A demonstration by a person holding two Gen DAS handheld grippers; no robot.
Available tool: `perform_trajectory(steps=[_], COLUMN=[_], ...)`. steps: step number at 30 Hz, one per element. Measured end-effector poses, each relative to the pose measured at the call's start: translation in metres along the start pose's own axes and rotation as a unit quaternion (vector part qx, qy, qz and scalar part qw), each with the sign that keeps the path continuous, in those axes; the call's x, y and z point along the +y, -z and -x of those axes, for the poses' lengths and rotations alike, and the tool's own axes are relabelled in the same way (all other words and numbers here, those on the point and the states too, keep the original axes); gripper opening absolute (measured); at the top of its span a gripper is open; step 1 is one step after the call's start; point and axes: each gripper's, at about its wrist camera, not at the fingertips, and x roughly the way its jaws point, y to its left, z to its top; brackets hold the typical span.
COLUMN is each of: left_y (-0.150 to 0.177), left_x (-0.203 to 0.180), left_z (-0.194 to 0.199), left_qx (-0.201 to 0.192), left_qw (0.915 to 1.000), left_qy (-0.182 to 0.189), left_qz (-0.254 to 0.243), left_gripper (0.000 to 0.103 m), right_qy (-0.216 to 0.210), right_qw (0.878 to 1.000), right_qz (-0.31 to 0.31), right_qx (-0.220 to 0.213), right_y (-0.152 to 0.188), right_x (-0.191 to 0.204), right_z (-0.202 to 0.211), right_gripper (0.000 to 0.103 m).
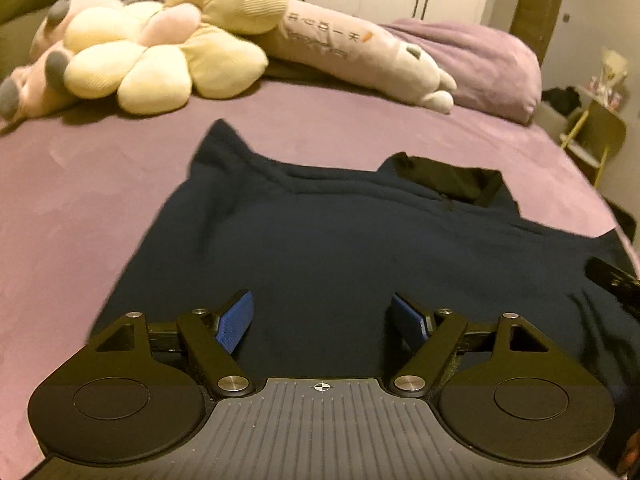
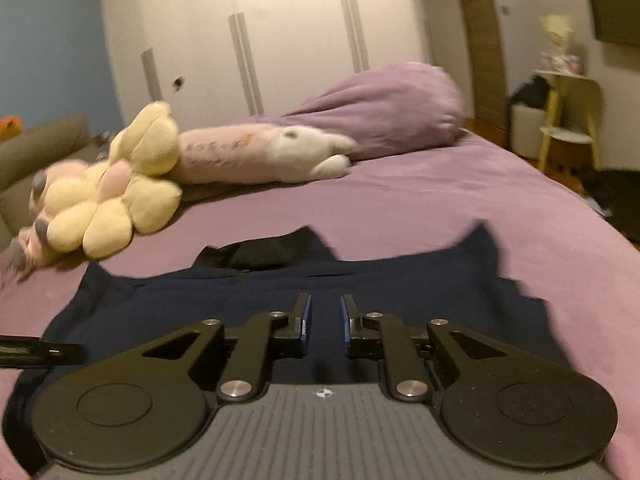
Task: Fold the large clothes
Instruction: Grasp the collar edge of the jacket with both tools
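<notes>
While one navy garment (image 1: pixel 320 248) lies flat, left hand-held gripper (image 1: pixel 324 320) gapes empty; right hand-held gripper (image 2: pixel 325 320) nearly closed, empty.

Each camera sits just behind its own tool and looks forward along the two fingers, tilted down toward the bed (image 1: pixel 120 184).

The left wrist view rides close above the dark garment (image 1: pixel 320 240), which fills the ground directly ahead of the left tool (image 1: pixel 323 322); the other tool's black tip (image 1: pixel 612 280) juts in at its right edge.

The right wrist view looks flatter, taking in more wall and wardrobe doors (image 2: pixel 300 40) beyond the right tool (image 2: pixel 325 320).

Both views share the garment's far edge, the cream flower cushion (image 1: pixel 168 44) ahead to the left, the long pink plush (image 2: pixel 256 152) and the purple pillow (image 2: pixel 384 108) ahead to the right.
</notes>
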Motion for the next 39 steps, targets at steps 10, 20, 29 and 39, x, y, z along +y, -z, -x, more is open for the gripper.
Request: perform_trajectory(steps=[10, 20, 29, 39], left_y=[-0.003, -0.040, -0.047, -0.046], left_x=[-0.024, -0.015, 0.003, 0.020], left_z=[-0.050, -0.093, -0.134, -0.098], left_qx=[-0.044, -0.054, -0.065, -0.069], left_qw=[0.9969, 0.9978, 0.9971, 0.9968], left_qy=[-0.035, -0.030, 0.022, 0.010], left_qz=[-0.055, -0.025, 0.031, -0.040], left_gripper=[0.091, 0.096, 0.103, 0.102], right_qy=[0.035, 0.101, 0.088, 0.138], right_qw=[0.998, 0.992, 0.993, 0.989], right_qz=[0.037, 0.054, -0.073, -0.039], right_qx=[0.044, 0.058, 0.034, 0.021], right_y=[0.044, -0.001, 0.011, 0.007], right_x=[0.007, -0.045, -0.126, -0.119], right_z=[-0.063, -0.091, -0.104, -0.074], right_gripper=[0.010, 0.010, 0.000, 0.003])
